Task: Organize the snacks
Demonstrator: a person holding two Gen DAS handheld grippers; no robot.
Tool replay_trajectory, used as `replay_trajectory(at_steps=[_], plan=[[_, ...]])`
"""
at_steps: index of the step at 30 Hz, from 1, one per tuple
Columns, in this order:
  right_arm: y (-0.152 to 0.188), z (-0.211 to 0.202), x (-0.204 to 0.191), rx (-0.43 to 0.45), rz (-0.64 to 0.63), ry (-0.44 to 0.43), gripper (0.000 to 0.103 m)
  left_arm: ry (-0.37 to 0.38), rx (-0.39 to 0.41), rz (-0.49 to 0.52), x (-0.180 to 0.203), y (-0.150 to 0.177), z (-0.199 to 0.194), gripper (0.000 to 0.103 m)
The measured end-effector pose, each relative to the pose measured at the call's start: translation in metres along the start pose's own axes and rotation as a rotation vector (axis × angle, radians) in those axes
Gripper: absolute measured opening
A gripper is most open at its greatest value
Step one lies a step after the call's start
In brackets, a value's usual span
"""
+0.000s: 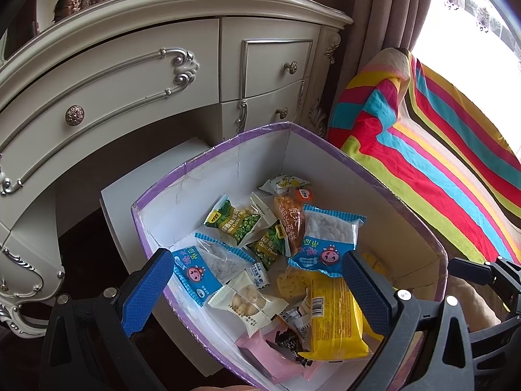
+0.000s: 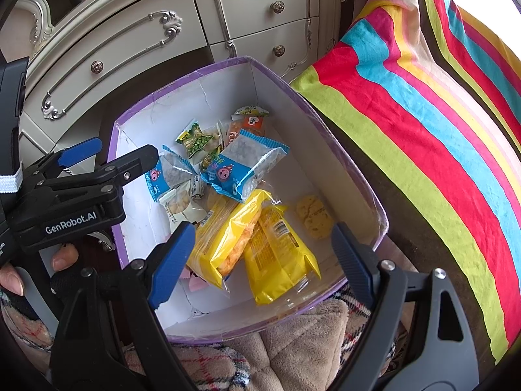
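Looking down past both tools, I start with the cream dresser [image 1: 130, 75] behind and the striped blanket [image 2: 423, 104] to my right, then the purple-rimmed box [image 2: 247, 62] between them, open at the top and holding all the snacks on its white floor. My right gripper [image 2: 263, 260] hangs over the near end of the box, jaws wide apart and holding nothing; my left gripper [image 1: 257, 290] hovers at the box's left wall, likewise spread and empty. Largest of the packs are the two yellow packets [image 2: 276, 254], lying side by side and overlapping directly below my right gripper; their film looks slick and crinkly, so I judge they would be light but liable to slide, best pinched across a sealed end seam. Next the blue-and-clear bags [image 2: 247, 166] further in, soft and puffy, probably crushable, so a gentle grip on the crimped edge suits them. Smaller still are the green pea sachets [image 1: 234, 221], and a loose round cookie [image 2: 314, 218] lies apart by the right wall, likely brittle.
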State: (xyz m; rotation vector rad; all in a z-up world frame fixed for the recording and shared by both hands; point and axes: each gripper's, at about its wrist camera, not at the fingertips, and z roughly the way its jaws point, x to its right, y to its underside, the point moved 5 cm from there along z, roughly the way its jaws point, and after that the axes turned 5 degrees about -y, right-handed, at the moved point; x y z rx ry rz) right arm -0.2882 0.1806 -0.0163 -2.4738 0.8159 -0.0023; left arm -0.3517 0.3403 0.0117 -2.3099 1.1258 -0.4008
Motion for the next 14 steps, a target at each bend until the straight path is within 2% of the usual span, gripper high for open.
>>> replay_trajectory(at_steps=[14], plan=[[0.0018, 0.0004, 0.0011, -0.005, 0.0, -0.006, 0.087, -0.001, -0.01, 0.003, 0.0007, 0.0007, 0.007, 0.103]])
